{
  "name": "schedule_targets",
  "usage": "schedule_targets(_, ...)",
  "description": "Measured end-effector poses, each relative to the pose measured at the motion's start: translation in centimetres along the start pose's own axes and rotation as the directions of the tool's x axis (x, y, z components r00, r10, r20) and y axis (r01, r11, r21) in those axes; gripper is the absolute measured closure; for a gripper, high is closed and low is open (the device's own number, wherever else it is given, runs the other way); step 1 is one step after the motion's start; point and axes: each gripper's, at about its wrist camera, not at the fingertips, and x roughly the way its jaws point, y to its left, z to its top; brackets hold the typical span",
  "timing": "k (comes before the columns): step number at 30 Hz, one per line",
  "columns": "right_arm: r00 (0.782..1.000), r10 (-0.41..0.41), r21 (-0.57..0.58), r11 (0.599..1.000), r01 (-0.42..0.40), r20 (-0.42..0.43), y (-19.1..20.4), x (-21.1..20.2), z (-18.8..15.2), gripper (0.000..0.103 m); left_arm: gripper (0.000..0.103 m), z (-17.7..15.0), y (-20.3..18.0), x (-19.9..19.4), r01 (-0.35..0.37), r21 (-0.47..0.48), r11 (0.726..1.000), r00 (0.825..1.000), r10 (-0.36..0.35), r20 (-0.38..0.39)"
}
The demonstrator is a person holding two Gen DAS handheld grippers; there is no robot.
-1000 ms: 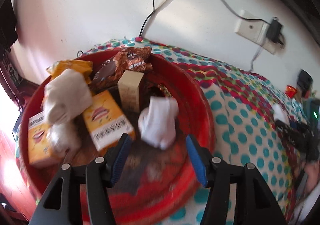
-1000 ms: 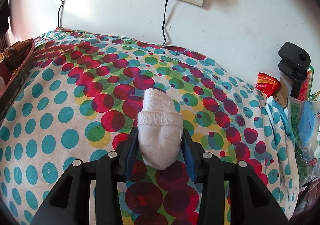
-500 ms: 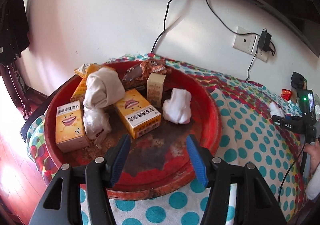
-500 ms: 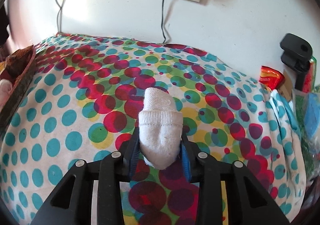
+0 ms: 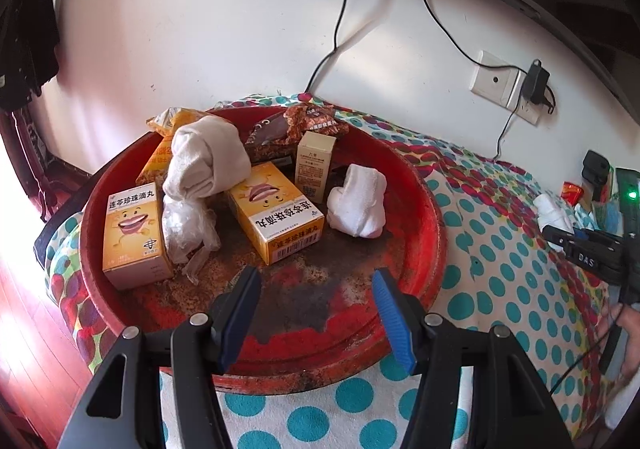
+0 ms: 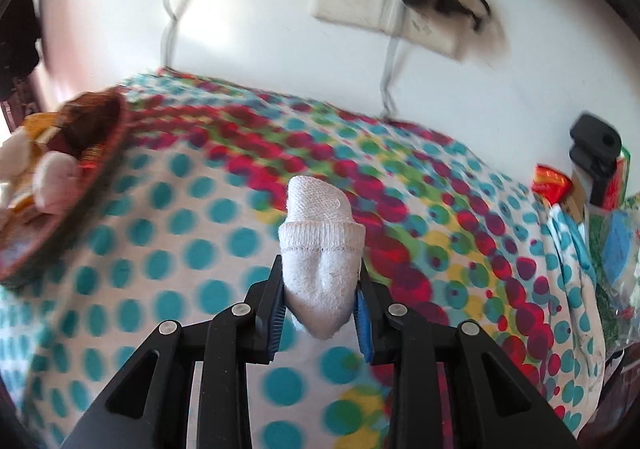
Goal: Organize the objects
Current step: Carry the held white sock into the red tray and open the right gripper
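My right gripper point(image 6: 320, 313) is shut on a rolled white sock point(image 6: 320, 245) and holds it above the dotted tablecloth point(image 6: 192, 257). In the left wrist view the same sock point(image 5: 554, 215) shows at the far right in the right gripper point(image 5: 568, 237). My left gripper point(image 5: 316, 305) is open and empty above the near edge of the round red tray point(image 5: 430, 217). The tray holds a white sock roll point(image 5: 360, 201), a beige sock bundle point(image 5: 208, 161), two yellow medicine boxes point(image 5: 276, 209) point(image 5: 132, 233), a small beige box point(image 5: 314, 163), a crumpled plastic bag point(image 5: 188, 225) and snack packets point(image 5: 308, 121).
The tray point(image 6: 80, 177) lies at the left of the right wrist view. A wall with a socket and charger point(image 6: 420, 5) stands behind the table. A black clamp point(image 6: 596, 153), a red packet point(image 6: 552, 181) and plastic bags point(image 6: 616, 249) sit at the table's right edge.
My left gripper has pulled back from the tray, leaving the white sock roll in it. My right gripper has lifted its sock and swung toward the tray.
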Motion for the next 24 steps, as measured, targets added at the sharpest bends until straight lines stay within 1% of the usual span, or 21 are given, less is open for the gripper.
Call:
schedule_targets(6,0.995,0.101,-0.067,0.993,-0.099,0.025,5.2,-2.9,1.3,0.074,0.043,0.4,0.8,-1.0,0.004,-0.045,0.999,1.000,-0.004,-0.004)
schedule_targets(8,0.990,0.137,-0.083,0.987,-0.135,0.021,7.0,-3.4,1.7,0.074,0.043,0.5,1.1,-1.7,-0.005,-0.044,0.999,1.000,0.005,-0.003)
schedule_targets(10,0.983,0.185,-0.098,0.978,-0.184,0.010,9.1,-3.7,2.0,0.073,0.043,0.4,1.3,-2.5,-0.021,-0.040,0.999,1.000,0.020,-0.008)
schedule_targets(12,0.976,0.217,-0.121,0.969,-0.214,0.011,10.8,-3.9,2.2,0.072,0.042,0.2,1.8,-3.4,-0.038,-0.037,0.999,0.999,0.037,-0.018)
schedule_targets(13,0.973,0.230,-0.134,0.965,-0.227,0.006,11.8,-3.9,2.3,0.071,0.041,0.1,2.0,-3.9,-0.055,-0.035,0.998,0.998,0.054,-0.022)
schedule_targets(15,0.964,0.265,-0.148,0.954,-0.262,0.000,13.7,-3.9,2.6,0.071,0.033,0.0,2.6,-4.8,-0.095,-0.029,0.995,0.995,0.094,-0.025)
schedule_targets(19,0.945,0.328,-0.188,0.927,-0.325,-0.020,17.6,-3.8,3.2,0.071,0.032,-0.1,4.4,-5.8,-0.152,-0.031,0.988,0.988,0.151,-0.034)
schedule_targets(22,0.931,0.363,-0.221,0.905,-0.363,-0.045,20.3,-3.7,3.3,0.071,0.032,-0.1,5.8,-6.1,-0.167,-0.054,0.985,0.985,0.164,-0.053)
schedule_targets(24,0.930,0.362,-0.246,0.898,-0.365,-0.058,21.8,-3.5,3.1,0.071,0.031,-0.1,6.4,-6.2,-0.171,-0.064,0.983,0.984,0.167,-0.062)
